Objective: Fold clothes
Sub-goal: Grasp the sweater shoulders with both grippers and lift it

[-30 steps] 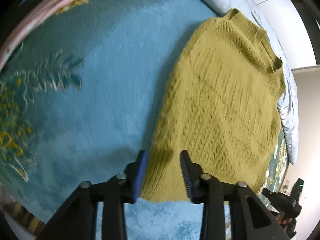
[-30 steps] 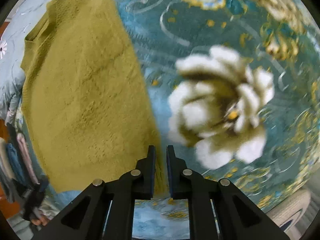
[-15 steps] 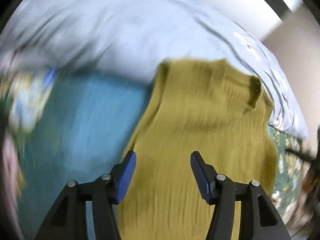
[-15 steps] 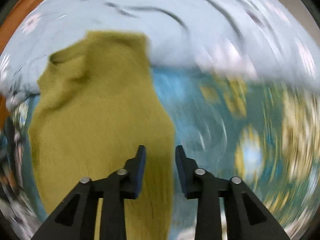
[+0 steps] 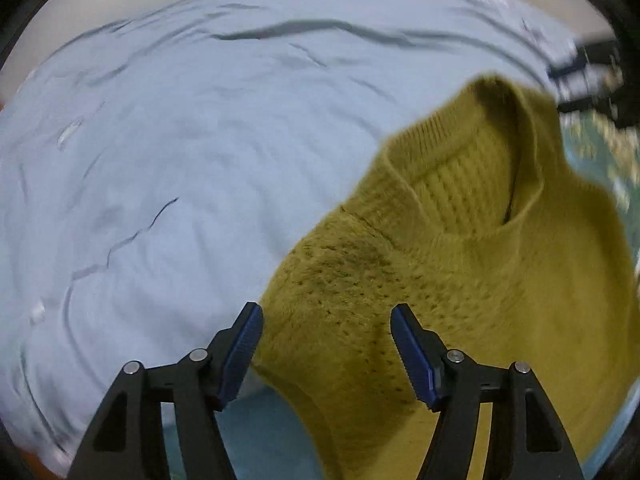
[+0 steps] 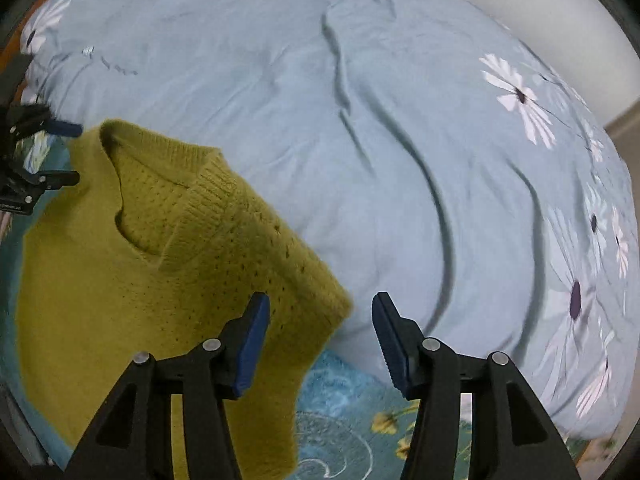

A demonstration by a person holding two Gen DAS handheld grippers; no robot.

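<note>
A mustard-yellow knit sleeveless sweater (image 5: 460, 288) lies flat on a teal patterned rug, its ribbed collar (image 5: 472, 168) and shoulders resting up against a pale blue duvet. My left gripper (image 5: 326, 344) is open and empty, its jaws wide apart over the sweater's left shoulder. In the right wrist view the sweater (image 6: 132, 280) fills the lower left. My right gripper (image 6: 320, 340) is open and empty, over the sweater's right shoulder corner (image 6: 336, 300). The left gripper also shows at the far left of the right wrist view (image 6: 52, 152).
The pale blue duvet (image 5: 180, 160) with white daisy prints (image 6: 520, 96) bulges behind the sweater and fills most of both views. The teal rug with yellow flowers (image 6: 360, 412) shows below it. A white wall (image 6: 540, 12) stands behind.
Both grippers have let go of the sweater's hem, opened wide and swept forward from the bottom edge to the shoulders near the collar.
</note>
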